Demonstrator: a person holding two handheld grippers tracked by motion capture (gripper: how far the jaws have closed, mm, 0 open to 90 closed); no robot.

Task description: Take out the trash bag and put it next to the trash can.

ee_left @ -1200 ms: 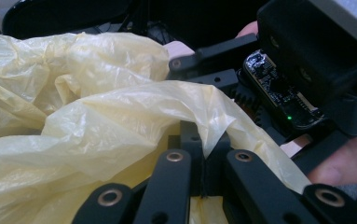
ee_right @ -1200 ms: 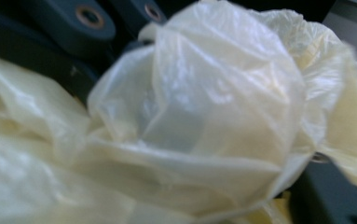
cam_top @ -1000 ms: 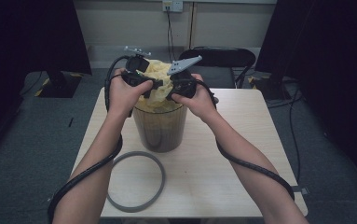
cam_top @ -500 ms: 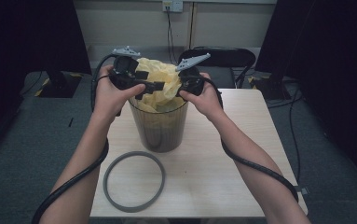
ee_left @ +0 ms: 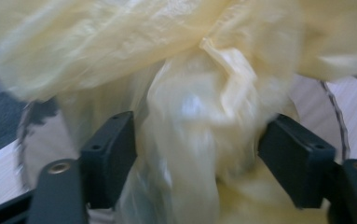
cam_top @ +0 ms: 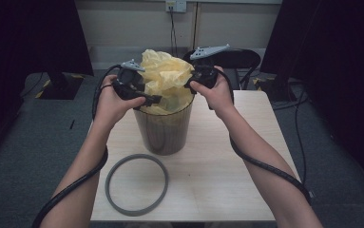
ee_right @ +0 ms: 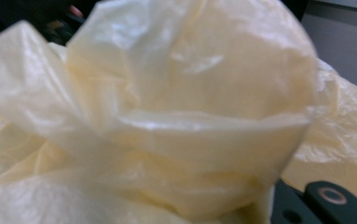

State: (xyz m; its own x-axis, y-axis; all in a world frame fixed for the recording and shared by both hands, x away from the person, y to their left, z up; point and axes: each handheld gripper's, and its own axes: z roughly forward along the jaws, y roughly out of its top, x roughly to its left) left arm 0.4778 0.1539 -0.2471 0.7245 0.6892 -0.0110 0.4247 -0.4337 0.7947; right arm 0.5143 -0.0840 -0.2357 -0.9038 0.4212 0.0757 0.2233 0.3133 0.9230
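Observation:
A translucent brown bin stands mid-table with a crumpled yellow bag bulging out of its top. My left gripper is at the bin's left rim. Its jaws have just been closing a little, and they stand apart with a loose fold of the bag between the pads. My right gripper is at the bag's upper right, shut on the bag's film, which is lifted above the rim. In the right gripper view the bag hides most of the jaws; one finger shows at the bottom right.
A grey ring lies flat on the light wooden table in front of the bin, to its left. A dark chair stands behind the table's far edge. Cables trail from both grippers along the forearms.
The two hands have drawn apart over the bin. My left gripper let go of the bag and opened. My right gripper moved right and up with the bag, which now stands taller.

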